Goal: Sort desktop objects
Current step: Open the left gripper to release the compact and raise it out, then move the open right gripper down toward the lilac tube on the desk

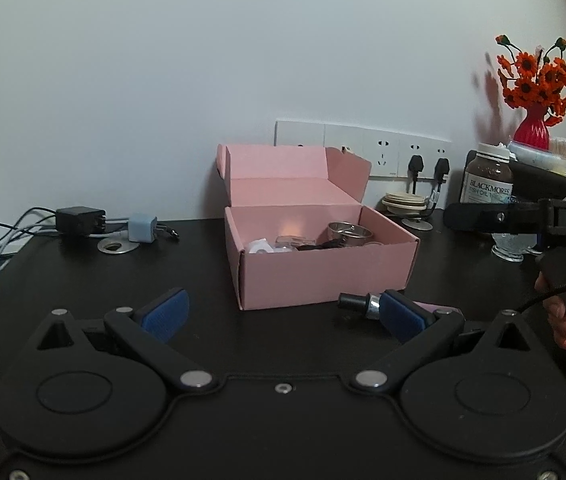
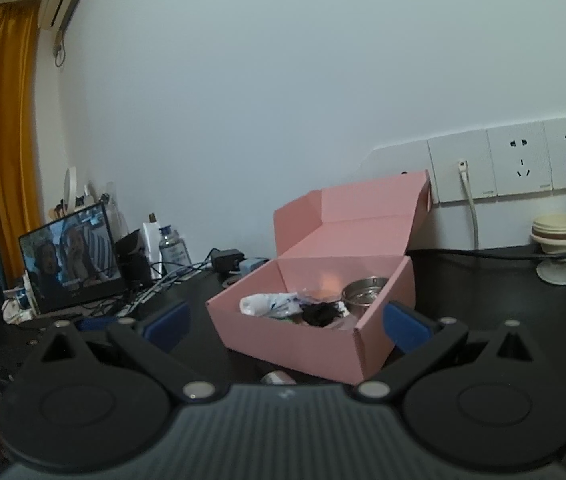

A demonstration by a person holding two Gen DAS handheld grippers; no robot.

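- An open pink box (image 1: 323, 276) sits mid-desk on the black desk (image 1: 83, 280), lid flap up against the wall.
- Already inside: a small metal cup (image 1: 349, 233), a white wrapped item (image 2: 267, 305), something black (image 2: 321, 314).
- Still out: a small bottle with black cap and silver collar (image 1: 363, 304), lying just in front of the box, beside one blue pad.
- The left gripper (image 1: 283, 312) is spread wide, holding nothing.
- The right gripper (image 2: 287, 320) is also wide apart, empty, near the box.
- My read: mostly done.
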